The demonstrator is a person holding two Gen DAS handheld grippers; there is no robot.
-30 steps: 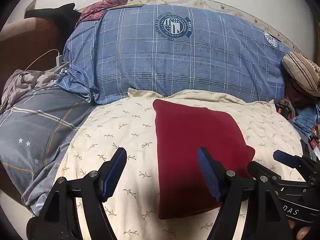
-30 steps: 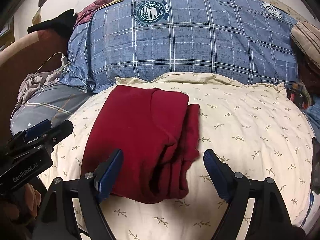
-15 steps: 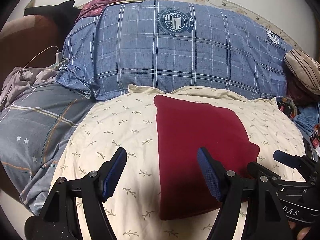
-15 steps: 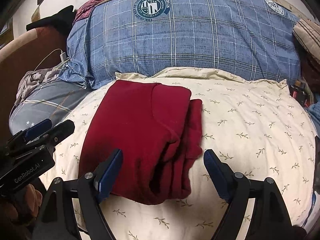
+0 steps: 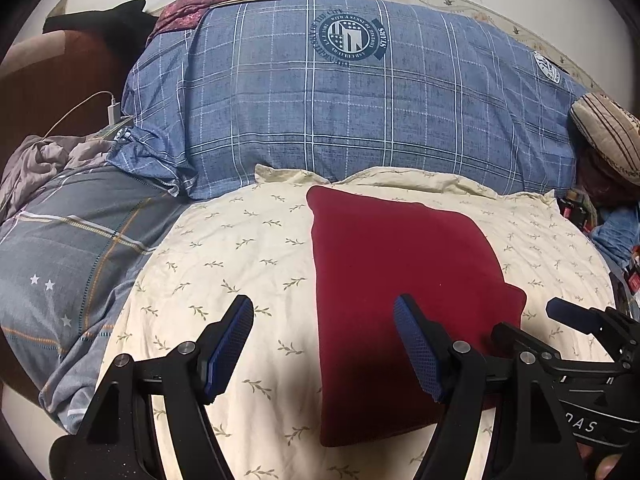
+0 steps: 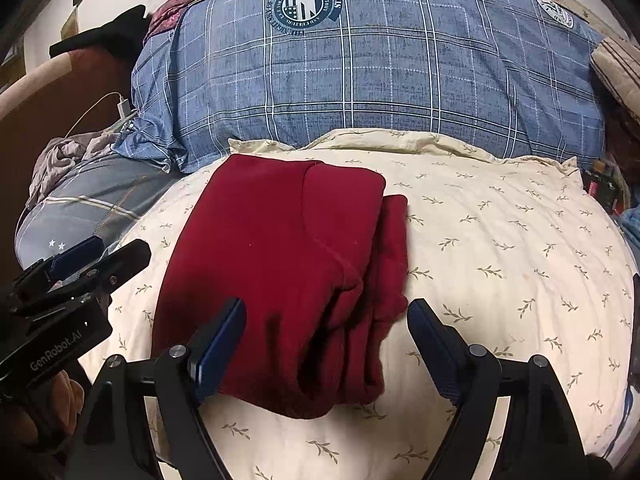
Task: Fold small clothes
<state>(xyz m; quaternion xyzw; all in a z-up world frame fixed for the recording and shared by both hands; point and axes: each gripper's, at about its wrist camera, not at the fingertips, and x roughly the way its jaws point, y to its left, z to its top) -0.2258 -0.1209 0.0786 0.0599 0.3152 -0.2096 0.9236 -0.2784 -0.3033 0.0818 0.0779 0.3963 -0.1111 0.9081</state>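
Note:
A dark red garment [image 5: 384, 280] [image 6: 280, 264] lies folded into a thick rectangle on a cream pillow [image 5: 224, 264] [image 6: 500, 248] printed with small leaf sprigs. My left gripper [image 5: 324, 344] hovers open over the garment's near left edge, nothing between its blue pads. My right gripper [image 6: 326, 344] stands open above the garment's near right corner, where the folded layers bunch; its pads touch nothing. Each gripper shows at the edge of the other's view, the right gripper [image 5: 576, 320] and the left gripper [image 6: 76, 264].
A big blue plaid pillow [image 5: 360, 100] [image 6: 380, 72] rises behind the cream one. A grey patterned quilt [image 5: 68, 264] and crumpled grey cloth [image 5: 44, 160] lie left. A charger cable [image 5: 108, 106] sits by the headboard. A striped cushion [image 5: 608, 136] and clutter [image 5: 580, 212] crowd the right.
Both views shifted only slightly; the red garment sits a touch higher in the right wrist view. Both grippers stayed open and the garment has not moved.

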